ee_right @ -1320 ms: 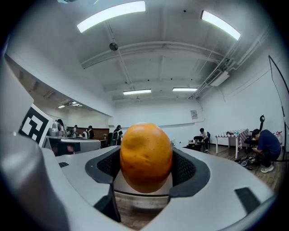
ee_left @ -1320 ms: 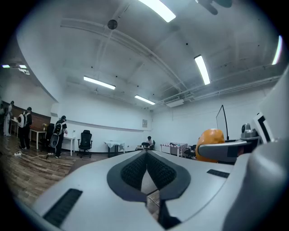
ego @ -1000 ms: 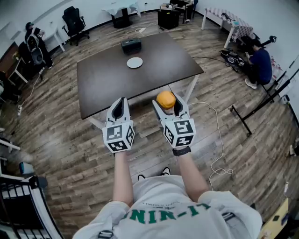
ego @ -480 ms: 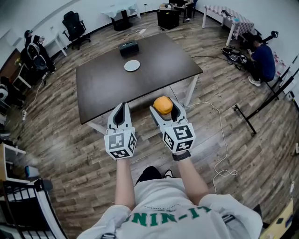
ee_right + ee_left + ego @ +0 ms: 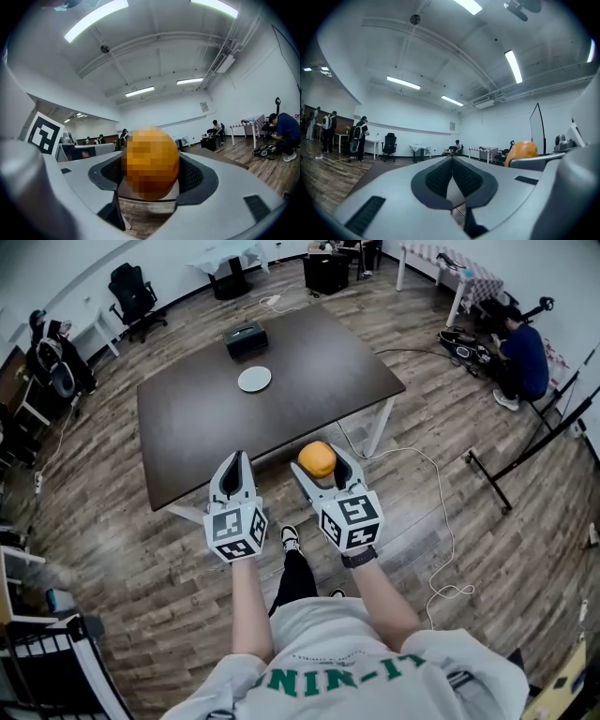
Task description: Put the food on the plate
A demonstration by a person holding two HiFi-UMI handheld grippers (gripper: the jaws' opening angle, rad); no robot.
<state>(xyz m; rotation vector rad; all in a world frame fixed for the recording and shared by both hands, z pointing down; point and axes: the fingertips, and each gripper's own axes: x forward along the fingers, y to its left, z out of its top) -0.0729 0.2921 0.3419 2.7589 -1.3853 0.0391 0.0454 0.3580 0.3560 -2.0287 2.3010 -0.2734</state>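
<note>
Closest to the person, the right gripper (image 5: pixel 319 461) has its jaws partly spread and pressed against both sides of an orange (image 5: pixel 150 163). It carries the fruit in the air, short of the table, apparently to bring it over. Beside it the left gripper (image 5: pixel 234 461) is closed with nothing in it, likely idle because one grip is enough. Ahead stands the dark table (image 5: pixel 319 381). The white plate (image 5: pixel 254 380) lies toward its far side, well apart from the orange, just before a black box (image 5: pixel 245 337).
</note>
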